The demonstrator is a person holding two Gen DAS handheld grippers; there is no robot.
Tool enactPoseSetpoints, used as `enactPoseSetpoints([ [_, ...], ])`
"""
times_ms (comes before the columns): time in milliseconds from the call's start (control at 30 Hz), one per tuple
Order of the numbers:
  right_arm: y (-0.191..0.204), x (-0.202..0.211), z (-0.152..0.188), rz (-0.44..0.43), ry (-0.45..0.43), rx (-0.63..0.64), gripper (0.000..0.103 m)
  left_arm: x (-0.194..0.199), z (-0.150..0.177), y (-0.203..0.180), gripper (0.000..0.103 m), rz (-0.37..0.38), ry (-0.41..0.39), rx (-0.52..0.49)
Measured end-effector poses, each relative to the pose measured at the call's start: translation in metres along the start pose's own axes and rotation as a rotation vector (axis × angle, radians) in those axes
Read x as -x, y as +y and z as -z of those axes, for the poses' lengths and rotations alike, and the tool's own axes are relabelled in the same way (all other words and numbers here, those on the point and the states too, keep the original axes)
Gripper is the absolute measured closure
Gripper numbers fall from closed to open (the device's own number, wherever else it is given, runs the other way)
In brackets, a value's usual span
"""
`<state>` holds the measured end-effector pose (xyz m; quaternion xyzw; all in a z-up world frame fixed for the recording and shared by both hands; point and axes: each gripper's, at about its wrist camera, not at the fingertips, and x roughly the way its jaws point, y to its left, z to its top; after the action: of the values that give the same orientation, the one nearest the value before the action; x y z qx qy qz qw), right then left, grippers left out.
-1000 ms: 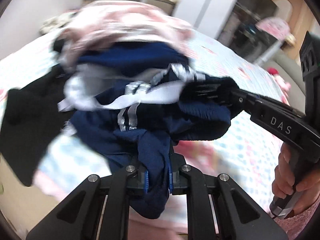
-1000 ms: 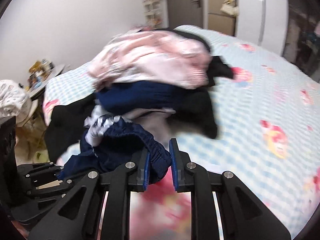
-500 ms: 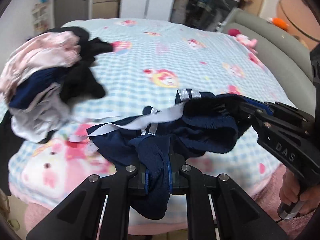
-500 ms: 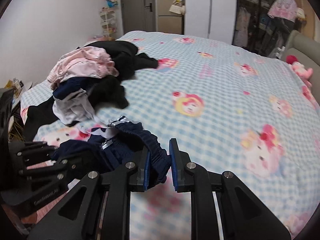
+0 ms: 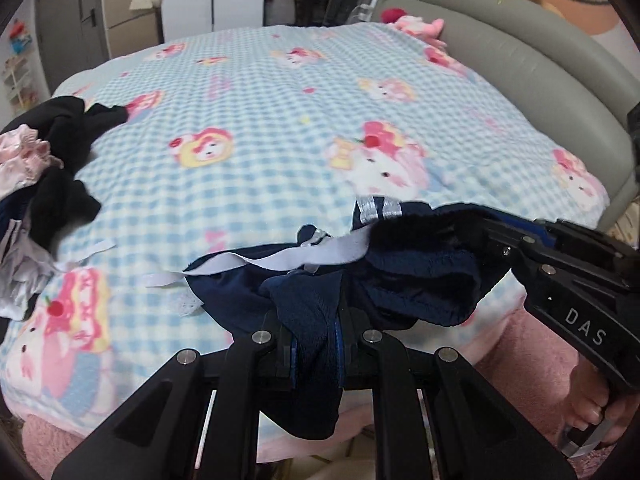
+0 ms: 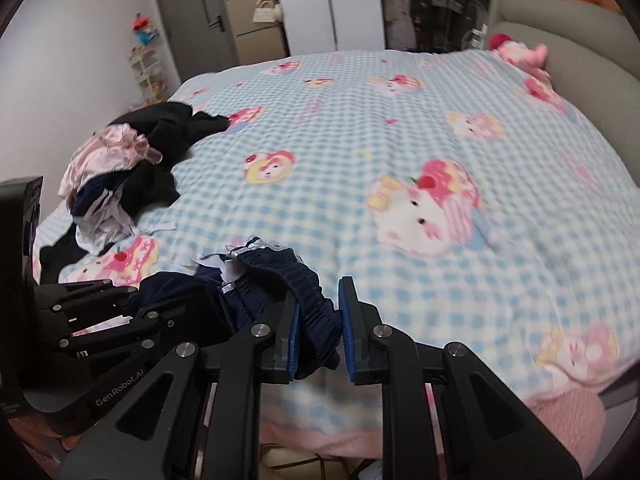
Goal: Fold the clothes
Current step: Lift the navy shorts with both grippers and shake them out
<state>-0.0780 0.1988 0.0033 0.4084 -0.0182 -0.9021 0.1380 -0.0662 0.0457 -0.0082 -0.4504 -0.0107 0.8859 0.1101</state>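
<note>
A navy garment with white stripes hangs bunched between both grippers over the near edge of the bed. My left gripper is shut on a fold of it. My right gripper is shut on its elastic waistband. In the left wrist view the right gripper comes in from the right, its tips buried in the cloth. In the right wrist view the left gripper lies at the lower left against the garment. White straps trail off the garment onto the blanket.
The bed has a blue checked blanket with cartoon prints. A pile of black, pink, navy and white clothes lies at its left edge, also in the left wrist view. A grey headboard and pink plush toy are far right.
Both grippers have carried the navy garment away from the clothes pile and to the right along the bed's near edge. The pile has slid to the far left of both views.
</note>
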Motion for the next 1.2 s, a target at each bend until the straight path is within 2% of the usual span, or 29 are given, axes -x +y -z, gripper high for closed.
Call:
enactPoseSetpoints([
  [67, -0.011, -0.004, 0.006, -0.001, 0.007, -0.022, 0.086, -0.008, 0.006, 0.010, 0.087, -0.030, 0.010, 0.019],
  [133, -0.020, -0.017, 0.013, 0.003, 0.037, -0.040, 0.085, -0.021, 0.015, 0.027, 0.086, -0.118, 0.059, 0.060],
  [233, -0.032, -0.040, 0.026, 0.019, 0.082, -0.078, 0.083, -0.042, 0.030, 0.045, 0.086, -0.414, 0.122, 0.019],
  [267, -0.036, -0.047, 0.030, 0.022, 0.099, -0.094, 0.081, -0.044, 0.034, 0.051, 0.086, -0.421, 0.136, 0.032],
  [300, -0.040, -0.053, 0.033, 0.022, 0.118, -0.111, 0.080, -0.046, 0.037, 0.057, 0.086, -0.412, 0.151, 0.053],
  [367, -0.044, -0.058, 0.038, 0.005, 0.136, -0.139, 0.077, -0.040, 0.038, 0.064, 0.085, -0.344, 0.133, 0.111],
  [400, -0.045, -0.058, 0.040, -0.005, 0.136, -0.142, 0.075, -0.036, 0.037, 0.064, 0.082, -0.323, 0.113, 0.126],
  [433, -0.045, -0.056, 0.041, -0.010, 0.132, -0.138, 0.072, -0.031, 0.034, 0.061, 0.079, -0.304, 0.084, 0.131],
  [500, -0.043, -0.053, 0.043, -0.014, 0.118, -0.123, 0.069, -0.021, 0.030, 0.054, 0.066, -0.242, 0.025, 0.140],
  [567, -0.042, -0.052, 0.044, -0.020, 0.113, -0.110, 0.059, -0.017, 0.025, 0.044, 0.062, -0.152, 0.000, 0.121],
  [600, -0.042, -0.054, 0.045, -0.020, 0.117, -0.103, 0.059, -0.017, 0.022, 0.040, 0.062, -0.133, -0.008, 0.099],
  [733, -0.039, -0.070, 0.050, 0.019, 0.155, -0.062, 0.058, -0.025, 0.011, 0.021, 0.062, -0.222, -0.025, -0.005],
  [833, -0.039, -0.082, 0.051, 0.038, 0.184, -0.018, 0.058, -0.042, 0.001, 0.021, 0.062, -0.168, 0.001, -0.079],
  [933, -0.036, -0.091, 0.042, 0.040, 0.186, 0.040, 0.058, -0.073, -0.005, 0.011, 0.063, -0.174, 0.067, -0.206],
  [1000, -0.034, -0.101, 0.036, 0.043, 0.199, 0.073, 0.058, -0.098, -0.009, 0.011, 0.063, -0.132, 0.157, -0.207],
  [1133, -0.032, -0.126, 0.034, 0.013, 0.258, 0.081, 0.054, -0.114, -0.020, 0.002, 0.063, -0.014, 0.156, -0.182],
  [1167, -0.032, -0.131, 0.036, 0.008, 0.264, 0.078, 0.053, -0.117, -0.023, -0.001, 0.071, 0.016, 0.154, -0.175],
  [1200, -0.033, -0.133, 0.037, 0.005, 0.265, 0.072, 0.055, -0.116, -0.025, 0.001, 0.097, 0.018, 0.146, -0.156],
])
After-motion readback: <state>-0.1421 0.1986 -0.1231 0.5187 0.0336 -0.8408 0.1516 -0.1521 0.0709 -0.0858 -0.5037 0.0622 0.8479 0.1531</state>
